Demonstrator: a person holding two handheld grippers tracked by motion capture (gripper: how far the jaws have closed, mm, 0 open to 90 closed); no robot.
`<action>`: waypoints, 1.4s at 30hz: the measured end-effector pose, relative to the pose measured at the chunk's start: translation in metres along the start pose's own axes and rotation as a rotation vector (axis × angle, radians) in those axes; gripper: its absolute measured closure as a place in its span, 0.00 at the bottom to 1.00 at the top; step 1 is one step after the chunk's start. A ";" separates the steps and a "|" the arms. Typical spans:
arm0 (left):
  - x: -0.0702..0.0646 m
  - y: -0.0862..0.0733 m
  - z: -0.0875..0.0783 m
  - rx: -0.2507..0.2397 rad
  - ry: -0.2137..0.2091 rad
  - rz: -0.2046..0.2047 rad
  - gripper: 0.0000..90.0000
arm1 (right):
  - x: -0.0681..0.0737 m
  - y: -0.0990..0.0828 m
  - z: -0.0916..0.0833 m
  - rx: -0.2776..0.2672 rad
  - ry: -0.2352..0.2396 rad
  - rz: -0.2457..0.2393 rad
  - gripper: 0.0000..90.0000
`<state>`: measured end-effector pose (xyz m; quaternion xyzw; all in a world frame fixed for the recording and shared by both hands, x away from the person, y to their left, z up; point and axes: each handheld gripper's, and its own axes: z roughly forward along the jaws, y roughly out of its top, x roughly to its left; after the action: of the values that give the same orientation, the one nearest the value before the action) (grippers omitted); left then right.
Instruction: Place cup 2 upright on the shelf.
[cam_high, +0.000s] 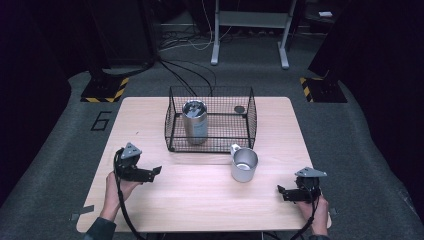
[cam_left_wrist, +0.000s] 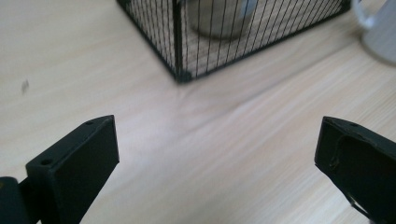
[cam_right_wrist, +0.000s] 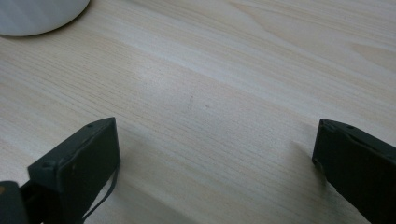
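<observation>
Mug (cam_high: 244, 164) of bare metal stands upright on the counter (cam_high: 200, 200), just outside the front wall of the wire basket (cam_high: 172, 120), handle turned toward the basket. Inside the basket stands a tall steel tumbler (cam_high: 195, 121), with a small dark disc (cam_high: 240, 109) lying near its far corner.

Both pairs of jaws are spread wide and hold nothing. In the left gripper view the basket's near corner sits ahead and between the jaws, with the mug (cam_left_wrist: 380, 28) off beyond the right-hand jaw. In the right gripper view the mug's base (cam_right_wrist: 39, 16) lies ahead and past the left-hand jaw, well apart from it, with bare counter between the jaws.

The left gripper (cam_high: 150, 173) and the right gripper (cam_high: 285, 192) both rest low on the counter, each pointing inward toward the mug, which stands between them and a little farther off. The likely step is an approach to the mug. To do it well, the nearer hand should turn until the mug sits centred between its jaws, come in level at mid-wall height, and keep clear of the handle and the basket wire behind it. The thin metal wall is probably slick, so a square, firm closing would guard against tipping
</observation>
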<state>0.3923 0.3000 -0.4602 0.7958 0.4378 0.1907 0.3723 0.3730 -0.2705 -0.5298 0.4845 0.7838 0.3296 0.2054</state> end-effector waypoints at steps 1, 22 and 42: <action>0.000 -0.005 0.003 0.019 0.006 -0.003 0.00 | 0.000 0.000 0.000 -0.004 0.000 -0.003 0.00; 0.001 -0.060 0.039 0.063 0.084 -0.044 0.00 | 0.000 0.000 0.001 -0.007 -0.002 -0.002 0.00; 0.000 -0.062 0.039 0.045 0.119 -0.062 0.00 | 0.029 0.033 -0.015 -0.110 0.121 0.055 0.02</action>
<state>0.3826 0.3040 -0.5323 0.7772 0.4879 0.2162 0.3333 0.3707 -0.2396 -0.4958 0.4728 0.7620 0.4065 0.1749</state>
